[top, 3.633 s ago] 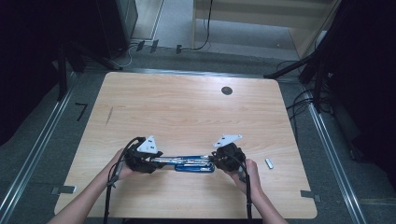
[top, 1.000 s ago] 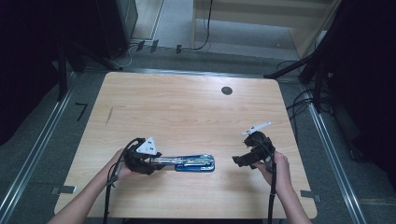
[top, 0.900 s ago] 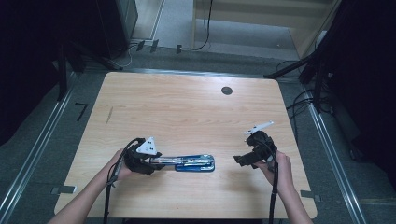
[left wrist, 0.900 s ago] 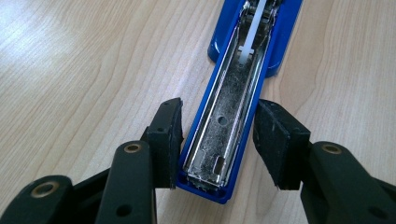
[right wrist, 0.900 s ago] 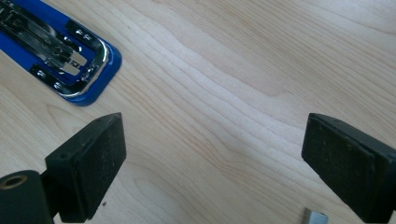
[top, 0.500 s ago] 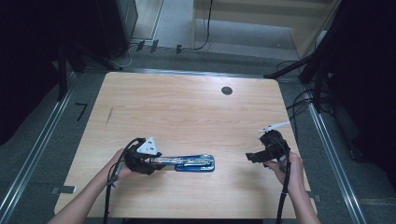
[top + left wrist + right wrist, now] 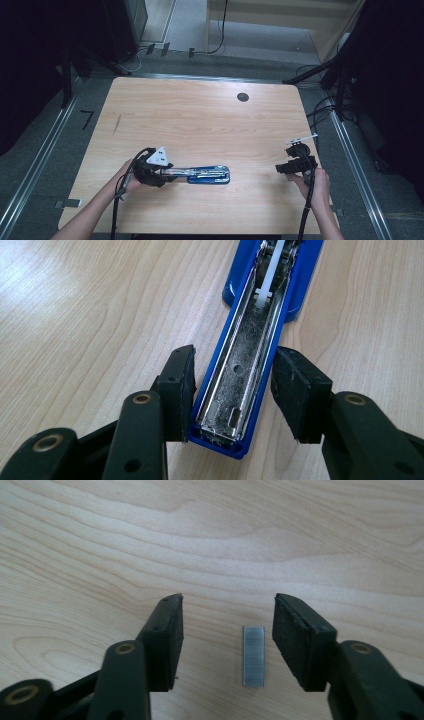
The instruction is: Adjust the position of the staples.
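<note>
A blue stapler [image 7: 207, 174] lies opened on the wooden table [image 7: 200, 120], its bare metal staple channel [image 7: 240, 370] facing up. My left gripper [image 7: 170, 175] [image 7: 232, 390] is shut on the stapler's near end, a pad pressed to each side. My right gripper [image 7: 280, 169] hovers low near the table's right edge. Its jaws have just been closing and still stand apart [image 7: 227, 630]. A short grey strip of staples [image 7: 253, 655] lies flat on the wood between them, close to the right pad [image 7: 295, 635] and touching neither pad.
A round dark grommet hole [image 7: 243, 97] sits in the table's far right part, and a thin dark mark [image 7: 116, 124] at the left. Cables [image 7: 325, 107] run over the floor beyond the right edge.
My right gripper has left the stapler's far end and moved right to the table's right edge, over the staple strip, its jaws narrowing. The left gripper and stapler have stayed put.
</note>
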`<action>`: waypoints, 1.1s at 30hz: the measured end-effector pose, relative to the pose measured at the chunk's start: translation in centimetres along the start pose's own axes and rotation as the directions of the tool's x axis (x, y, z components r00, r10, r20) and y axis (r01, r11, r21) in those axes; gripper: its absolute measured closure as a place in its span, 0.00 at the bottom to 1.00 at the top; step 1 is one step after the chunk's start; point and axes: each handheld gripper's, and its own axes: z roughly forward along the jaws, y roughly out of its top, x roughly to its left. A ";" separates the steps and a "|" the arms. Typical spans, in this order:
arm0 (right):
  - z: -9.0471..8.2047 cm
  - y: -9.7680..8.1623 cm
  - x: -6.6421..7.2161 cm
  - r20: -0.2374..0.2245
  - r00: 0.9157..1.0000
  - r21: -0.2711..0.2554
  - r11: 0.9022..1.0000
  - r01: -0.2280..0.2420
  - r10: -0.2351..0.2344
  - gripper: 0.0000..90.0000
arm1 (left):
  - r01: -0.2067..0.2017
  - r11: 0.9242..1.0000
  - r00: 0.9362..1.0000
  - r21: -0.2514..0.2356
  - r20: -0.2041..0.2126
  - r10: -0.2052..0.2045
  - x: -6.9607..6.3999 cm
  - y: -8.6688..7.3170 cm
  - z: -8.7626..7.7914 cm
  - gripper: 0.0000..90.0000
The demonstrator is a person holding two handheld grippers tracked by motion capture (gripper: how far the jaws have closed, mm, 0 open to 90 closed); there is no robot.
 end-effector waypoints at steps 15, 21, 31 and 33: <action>1.3 -0.4 -0.7 0.042 0.999 0.042 0.999 -0.028 0.027 0.77 | 0.001 1.000 1.000 0.002 -0.002 -0.001 0.0 0.0 0.0 0.60; 1.6 -0.4 -0.8 0.057 0.998 0.042 0.999 -0.027 0.024 0.80 | 0.001 1.000 1.000 0.001 -0.003 -0.001 0.0 0.0 0.1 0.60; 2.1 -0.3 -0.8 0.058 0.998 0.060 0.998 -0.009 0.006 0.86 | 0.000 1.000 1.000 0.004 0.001 0.000 0.0 0.0 0.1 0.59; 2.1 -0.3 -0.8 0.061 0.998 0.062 0.998 -0.006 0.003 0.87 | -0.001 1.000 1.000 0.004 0.000 0.001 0.0 0.0 0.1 0.59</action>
